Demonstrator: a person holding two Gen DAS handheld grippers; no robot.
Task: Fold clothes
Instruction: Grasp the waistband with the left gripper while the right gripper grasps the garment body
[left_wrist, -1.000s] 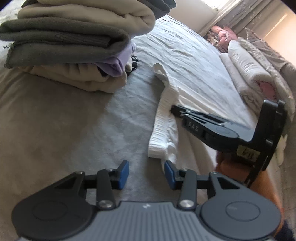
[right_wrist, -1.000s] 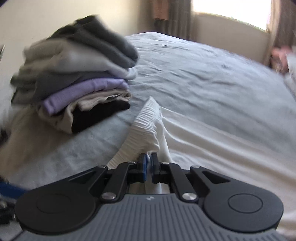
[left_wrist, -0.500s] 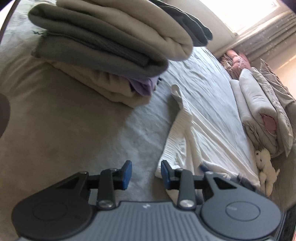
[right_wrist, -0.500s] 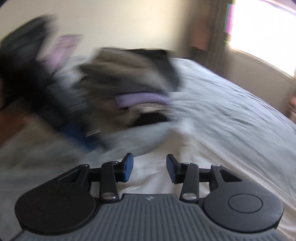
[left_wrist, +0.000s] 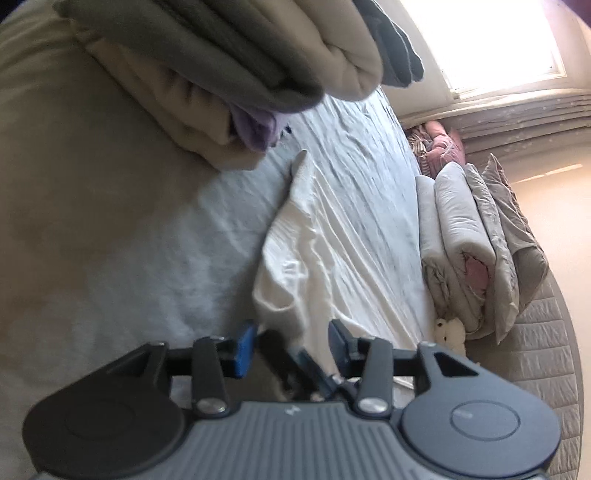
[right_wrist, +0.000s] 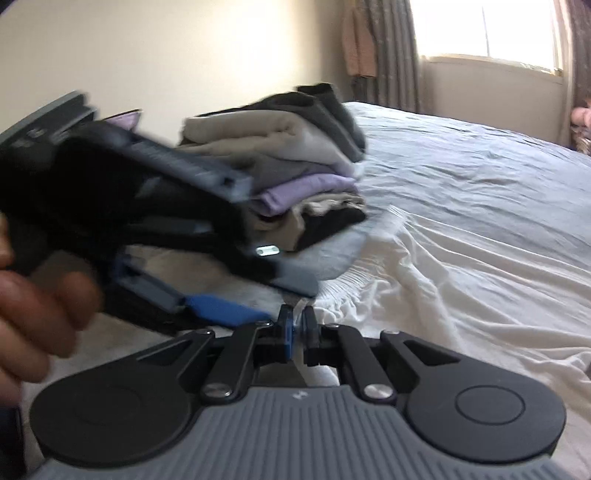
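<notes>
One stack of folded clothes (right_wrist: 295, 177) sits on the bed beside a single white garment (right_wrist: 461, 288) spread flat. Two grippers, left (left_wrist: 291, 345) and right (right_wrist: 299, 332), work over it. One small plush toy (left_wrist: 450, 330) lies by one rolled duvet (left_wrist: 469, 258).

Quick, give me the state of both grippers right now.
Left gripper: jaws apart and opening, no cloth pinched; the right gripper's tip sits between them.
Right gripper: shut on a corner of the crumpled white cotton garment.
</notes>
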